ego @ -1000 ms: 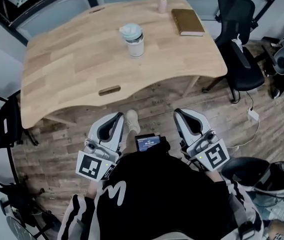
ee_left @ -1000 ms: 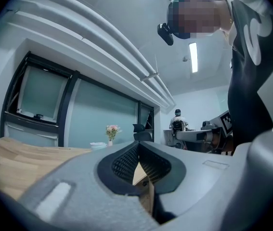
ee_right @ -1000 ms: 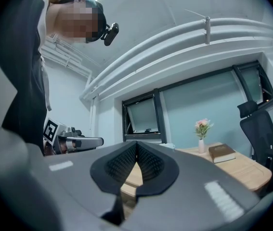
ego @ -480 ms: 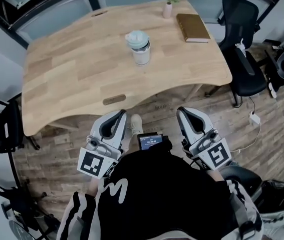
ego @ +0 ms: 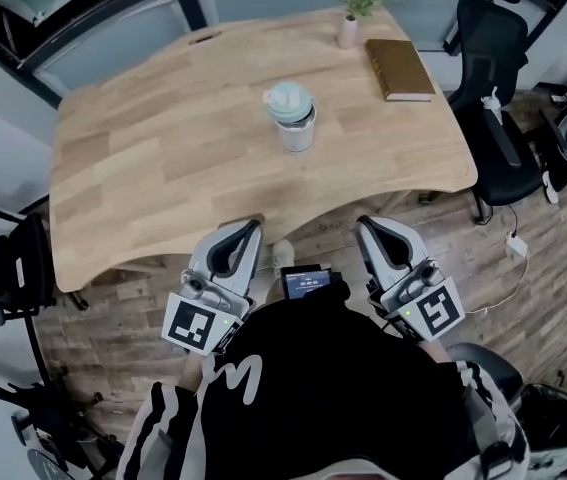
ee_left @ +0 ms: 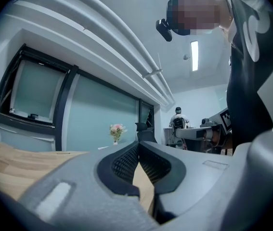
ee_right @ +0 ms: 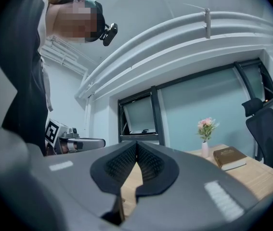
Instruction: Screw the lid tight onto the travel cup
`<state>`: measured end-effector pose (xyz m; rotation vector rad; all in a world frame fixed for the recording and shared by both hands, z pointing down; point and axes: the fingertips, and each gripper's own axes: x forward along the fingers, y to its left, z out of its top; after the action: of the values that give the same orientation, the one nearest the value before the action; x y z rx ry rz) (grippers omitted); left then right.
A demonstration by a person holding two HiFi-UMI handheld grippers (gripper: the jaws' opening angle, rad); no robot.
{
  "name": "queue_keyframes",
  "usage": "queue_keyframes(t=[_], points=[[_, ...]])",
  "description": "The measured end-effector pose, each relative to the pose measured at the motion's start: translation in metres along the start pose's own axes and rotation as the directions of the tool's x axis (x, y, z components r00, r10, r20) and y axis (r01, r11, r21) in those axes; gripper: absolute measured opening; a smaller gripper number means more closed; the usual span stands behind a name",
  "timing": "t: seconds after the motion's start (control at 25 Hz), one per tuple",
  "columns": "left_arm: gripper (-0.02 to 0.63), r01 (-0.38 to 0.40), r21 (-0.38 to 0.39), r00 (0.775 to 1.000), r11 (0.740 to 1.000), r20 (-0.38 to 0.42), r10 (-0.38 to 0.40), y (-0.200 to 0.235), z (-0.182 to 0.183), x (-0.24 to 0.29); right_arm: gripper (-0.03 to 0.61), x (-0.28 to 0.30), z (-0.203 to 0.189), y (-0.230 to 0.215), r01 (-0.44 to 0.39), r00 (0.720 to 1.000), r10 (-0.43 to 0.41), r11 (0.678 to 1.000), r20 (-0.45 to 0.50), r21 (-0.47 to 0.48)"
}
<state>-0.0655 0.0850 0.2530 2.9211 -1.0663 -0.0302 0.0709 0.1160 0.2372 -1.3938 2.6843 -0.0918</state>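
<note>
Left tongs (ego: 250, 226): jaws pressed together, empty;
Right tongs (ego: 364, 226): jaws pressed together, empty;
Travel cup (ego: 294, 120): stood upright on bench (ego: 143, 158), lid (ego: 288, 98) on, well apart from both

My left gripper (ego: 251, 226) lower centre-left of head view, pointing level toward top of frame, jaws pressed together, nothing between. My right gripper (ego: 364, 226) lower centre-right, parallel, jaws likewise together, empty. Both close in front of torso (ego: 333, 388).
</note>
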Motion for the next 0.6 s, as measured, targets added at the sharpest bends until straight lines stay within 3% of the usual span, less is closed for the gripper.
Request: queue_keyframes(t=[0.6], points=[[0.002,0.051,0.016,0.999,0.999,-0.002,-0.051,0.064,0.014,0.069,0.000,0.071,0.009,-0.055,0.034,0.999,-0.034,0.999,0.004,0.000]])
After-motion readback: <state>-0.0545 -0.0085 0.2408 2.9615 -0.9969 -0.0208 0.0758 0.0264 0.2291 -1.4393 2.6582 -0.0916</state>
